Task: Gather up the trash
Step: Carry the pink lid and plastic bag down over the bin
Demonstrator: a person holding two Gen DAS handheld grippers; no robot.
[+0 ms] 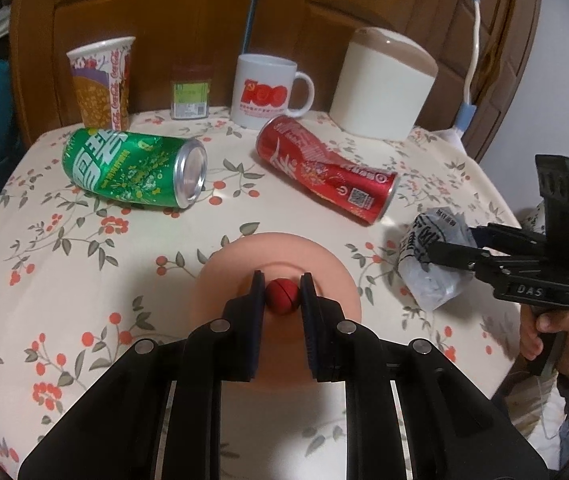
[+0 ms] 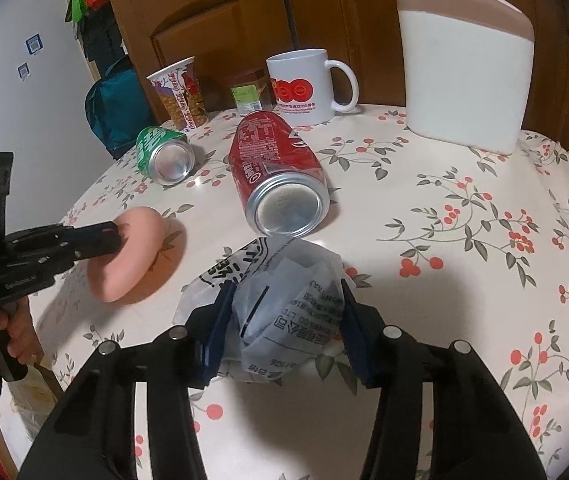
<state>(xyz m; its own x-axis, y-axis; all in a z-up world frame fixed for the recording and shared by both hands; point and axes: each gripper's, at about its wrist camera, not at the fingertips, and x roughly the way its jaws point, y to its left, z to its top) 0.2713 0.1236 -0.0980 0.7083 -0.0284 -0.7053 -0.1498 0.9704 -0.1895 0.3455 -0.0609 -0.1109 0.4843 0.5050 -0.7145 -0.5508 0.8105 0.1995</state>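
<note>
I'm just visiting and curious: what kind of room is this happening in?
Probably a home, at a small table by a wooden door. A floral tablecloth, a white mug and a printed paper cup suggest ordinary living space, not a lab.

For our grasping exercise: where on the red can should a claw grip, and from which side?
Grip the red can across its undented cylindrical end near the silver base, coming from above with fingers straddling its width. It lies on its side, and its middle looks crushed, so that part offers poorer contact.

Glossy metal green can [image 1: 134, 168], crinkled plastic wrapper [image 2: 284, 312], glazed ceramic mug [image 1: 266, 90], wooden door [image 1: 188, 4]
</note>
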